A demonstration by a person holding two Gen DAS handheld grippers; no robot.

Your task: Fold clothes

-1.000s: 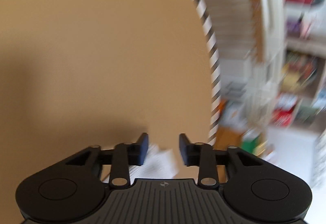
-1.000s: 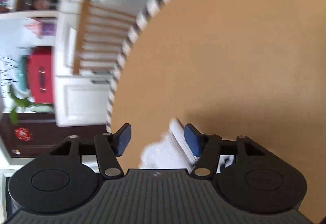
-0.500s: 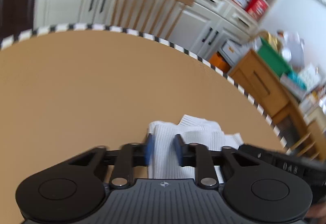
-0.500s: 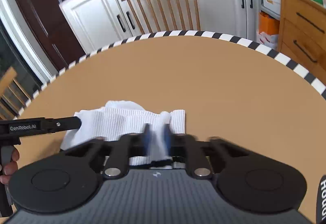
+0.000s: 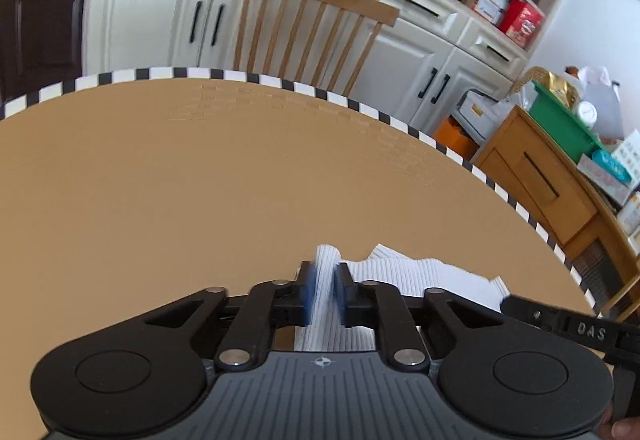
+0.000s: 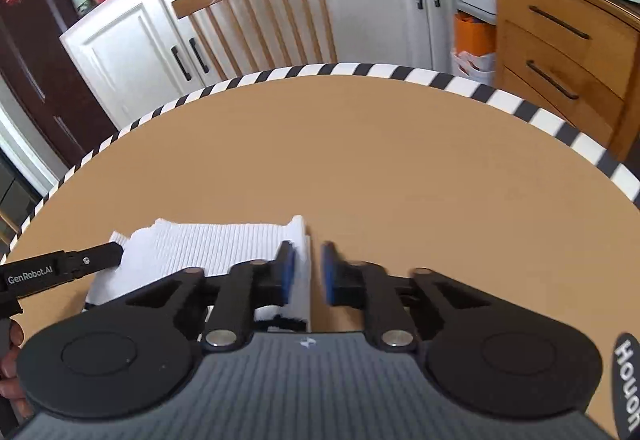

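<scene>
A white ribbed garment [image 5: 420, 272] lies bunched on the round tan table [image 5: 200, 179] near its front edge. My left gripper [image 5: 324, 292] straddles a raised fold at the garment's left end; its jaws are opening, with the cloth still standing between the blue pads. In the right wrist view the garment [image 6: 212, 248] stretches left from my right gripper [image 6: 307, 272]. Those jaws are opening too; the cloth's edge rests by the left pad and bare table shows beside the right pad. Each view shows the other gripper's finger at the garment's far end.
The table [image 6: 400, 159] has a black-and-white striped rim. A wooden spindle-back chair [image 5: 312, 19] stands behind it, in front of white cabinets. A wooden drawer unit [image 6: 560, 51] with a green bin on top stands to the right. A hand [image 6: 10, 356] shows at the left edge.
Both grippers rolled from a sideways, blurred stance to level. They closed on the garment's two ends half a second ago, and their jaws have now parted again.
</scene>
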